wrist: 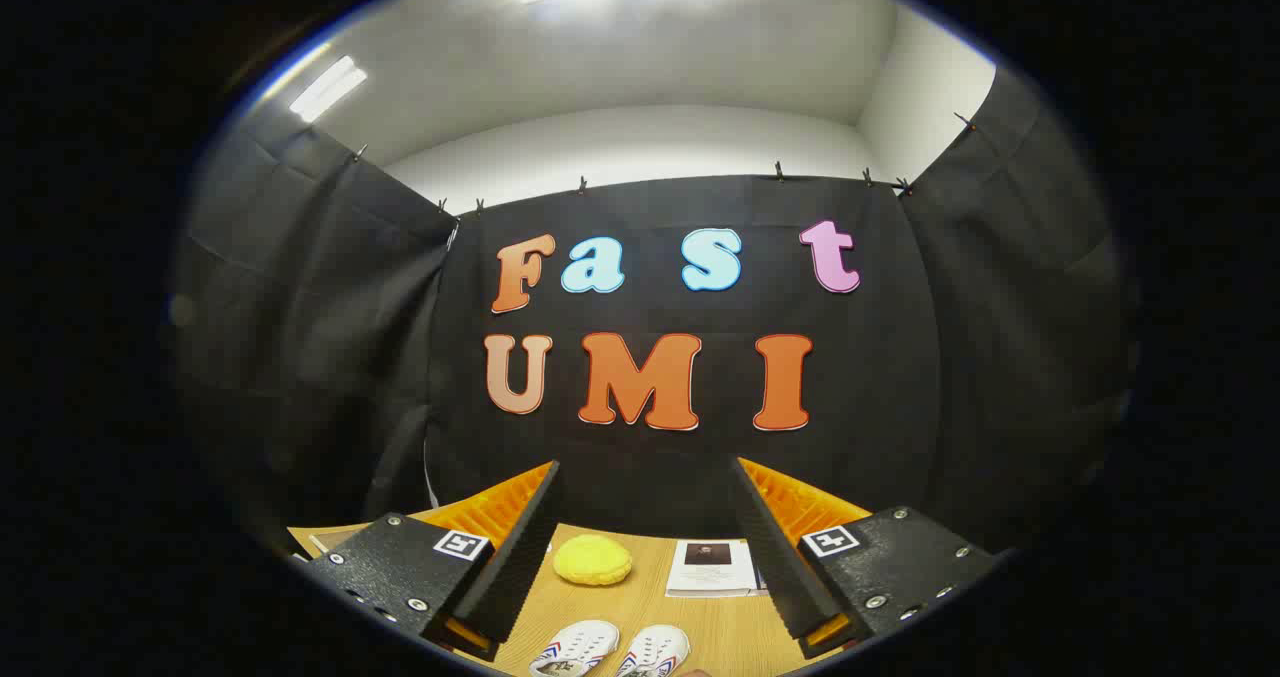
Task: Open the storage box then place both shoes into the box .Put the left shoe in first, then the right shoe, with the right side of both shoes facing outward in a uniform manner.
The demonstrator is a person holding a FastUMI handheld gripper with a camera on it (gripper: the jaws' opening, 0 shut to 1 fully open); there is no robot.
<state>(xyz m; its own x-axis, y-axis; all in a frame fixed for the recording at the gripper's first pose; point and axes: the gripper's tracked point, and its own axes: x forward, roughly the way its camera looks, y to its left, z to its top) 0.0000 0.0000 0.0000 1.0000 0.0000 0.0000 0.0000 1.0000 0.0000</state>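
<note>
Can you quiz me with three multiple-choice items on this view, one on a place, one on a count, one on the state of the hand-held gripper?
1. Where does the round yellow cushion-like object lie?
A. On the wooden table, beyond the shoes, beside the white printed sheet
B. Inside one shoe
C. Clamped in the fingers

2. How many white shoes with red and blue stripes show on the light wooden table?
A. One
B. Two
C. Four

3. What state is the hand-held gripper in?
A. Shut on a shoe
B. Shut on the sheet
C. Open, holding nothing

Key: 1 A, since it rests on the table next to the white printed sheet, farther off than the shoes. 2 B, since one white shoe and a second white shoe lie side by side between the fingers. 3 C, since the fingers stand wide apart above the table with nothing pressed between them.
</note>
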